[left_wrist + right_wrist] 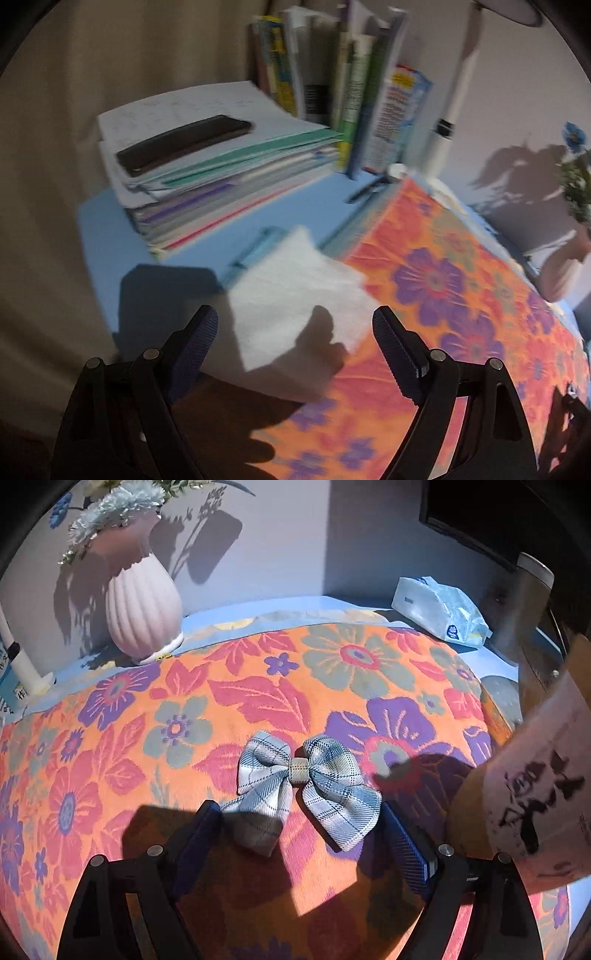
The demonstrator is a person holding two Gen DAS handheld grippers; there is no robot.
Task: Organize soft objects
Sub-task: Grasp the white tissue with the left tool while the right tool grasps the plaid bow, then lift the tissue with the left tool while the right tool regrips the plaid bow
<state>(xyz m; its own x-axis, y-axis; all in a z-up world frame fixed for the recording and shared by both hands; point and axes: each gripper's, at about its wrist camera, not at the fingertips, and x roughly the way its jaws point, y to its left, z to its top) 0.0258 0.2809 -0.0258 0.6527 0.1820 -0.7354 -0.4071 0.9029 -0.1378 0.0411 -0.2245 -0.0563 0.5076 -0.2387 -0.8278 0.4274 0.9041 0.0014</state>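
So the thing everything hinges on here: the plaid bow (301, 788) sits right in front of the right gripper (301, 825), with its long axis running side to side, straight across the gap between the two fingers. Its left tail ends just beside the left fingertip and its right tail just beside the right one, so the bow pretty much spans the whole opening. The jaws are spread wide and not pressing on anything, nothing held. My guess is a straight push forward and down, then a squeeze, would catch it, but the bow is about as wide as the opening, so the tips could land on the tails instead of outside them. Going for the center knot looks safer to me.

The left gripper (295, 332) is also wide and empty. It hangs over a white cloth (295, 295) at the left edge of the floral towel (110, 775), and that view is blurred, so I can't say how close the tips are to the fabric. No bow in that view, so the right hand is clearly the nearer one.

Further back: a pink ribbed vase (142, 609) with flowers and a tissue pack (439, 609) past the towel's far edge, and on the left side a paper stack (221, 173) and upright books (332, 81).
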